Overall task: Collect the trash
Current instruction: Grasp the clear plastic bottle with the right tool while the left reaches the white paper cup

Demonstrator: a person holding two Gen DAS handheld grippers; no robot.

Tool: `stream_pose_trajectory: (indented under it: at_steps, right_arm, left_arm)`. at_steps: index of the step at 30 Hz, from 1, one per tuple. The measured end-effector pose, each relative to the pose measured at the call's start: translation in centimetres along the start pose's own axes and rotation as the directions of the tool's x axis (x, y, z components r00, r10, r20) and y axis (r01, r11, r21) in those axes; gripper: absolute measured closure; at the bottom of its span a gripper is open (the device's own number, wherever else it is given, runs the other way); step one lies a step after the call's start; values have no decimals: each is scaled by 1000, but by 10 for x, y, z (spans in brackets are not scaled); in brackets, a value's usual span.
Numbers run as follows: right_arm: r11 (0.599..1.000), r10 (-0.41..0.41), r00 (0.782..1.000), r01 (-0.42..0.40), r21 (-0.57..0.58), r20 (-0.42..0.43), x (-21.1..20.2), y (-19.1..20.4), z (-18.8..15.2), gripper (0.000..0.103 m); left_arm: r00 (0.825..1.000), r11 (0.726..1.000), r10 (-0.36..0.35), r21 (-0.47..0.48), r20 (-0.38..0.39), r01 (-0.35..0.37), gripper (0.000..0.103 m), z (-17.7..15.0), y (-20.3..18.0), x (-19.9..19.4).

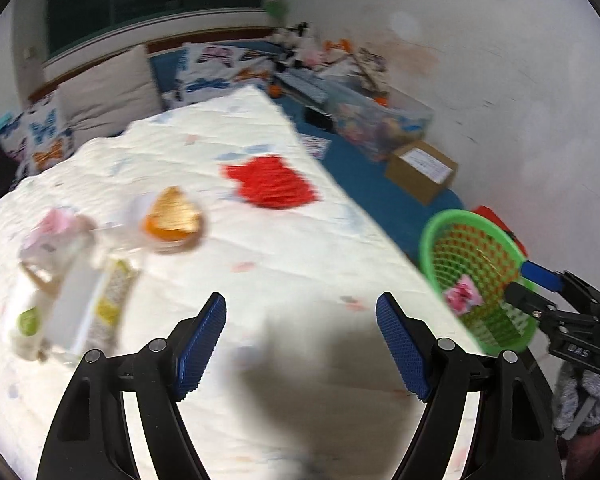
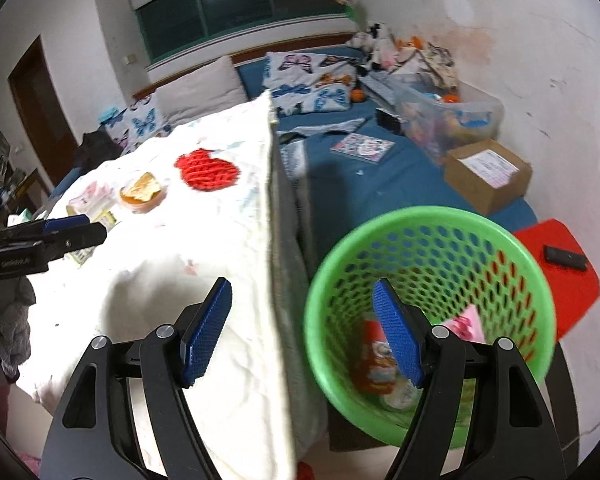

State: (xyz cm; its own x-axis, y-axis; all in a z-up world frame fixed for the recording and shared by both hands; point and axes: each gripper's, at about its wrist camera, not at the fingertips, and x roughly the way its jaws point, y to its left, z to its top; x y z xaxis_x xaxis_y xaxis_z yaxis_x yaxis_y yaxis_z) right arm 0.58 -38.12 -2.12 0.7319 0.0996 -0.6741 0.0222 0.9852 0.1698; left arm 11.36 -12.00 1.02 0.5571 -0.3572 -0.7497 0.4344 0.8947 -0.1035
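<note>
Trash lies on a white quilt [image 1: 284, 264]: a red mesh net [image 1: 272, 182], an orange-and-gold wrapper in a clear cup [image 1: 172, 220], and blurred white cartons and packets [image 1: 60, 292] at the left. My left gripper [image 1: 300, 304] hovers open over the quilt with nothing between its fingers. A green mesh basket [image 2: 420, 216] stands beside the quilt's edge and holds a red packet [image 2: 374, 356] and a pink wrapper [image 2: 466, 326]. My right gripper [image 2: 302, 286] is open and empty, one finger over the quilt, the other over the basket.
Beyond the quilt edge is a blue mattress [image 2: 380, 184] with a cardboard box [image 2: 488, 176], a clear toy bin [image 2: 452, 116] and a booklet [image 2: 362, 146]. A red stool [image 2: 560, 268] with a black remote [image 2: 564, 257] stands behind the basket. Pillows [image 2: 204, 90] line the headboard.
</note>
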Motion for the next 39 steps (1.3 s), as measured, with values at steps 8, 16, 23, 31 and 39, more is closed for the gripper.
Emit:
stream_pose_trajectory:
  at_steps: [8, 16, 23, 31, 39]
  right_arm:
    - [996, 61, 998, -62, -65, -22, 19, 41, 11, 30]
    - [984, 123, 991, -128, -121, -48, 40, 88, 24, 30]
    - [968, 216, 967, -230, -100, -137, 71, 141, 42, 30]
    - [942, 323, 910, -337, -7, -259, 116, 222, 68, 32]
    - [942, 336, 869, -303, 148, -363, 171, 278, 90, 32]
  left_arm:
    - [991, 987, 131, -95, 20, -129, 31, -4, 74, -18]
    - [975, 966, 219, -147, 28, -212, 31, -9, 139, -41]
    - [968, 952, 252, -183, 20, -244, 31, -17, 180, -54]
    - [968, 942, 249, -236, 16, -239, 31, -35, 216, -71]
    - [969, 940, 247, -246, 6, -238, 31, -50, 241, -83]
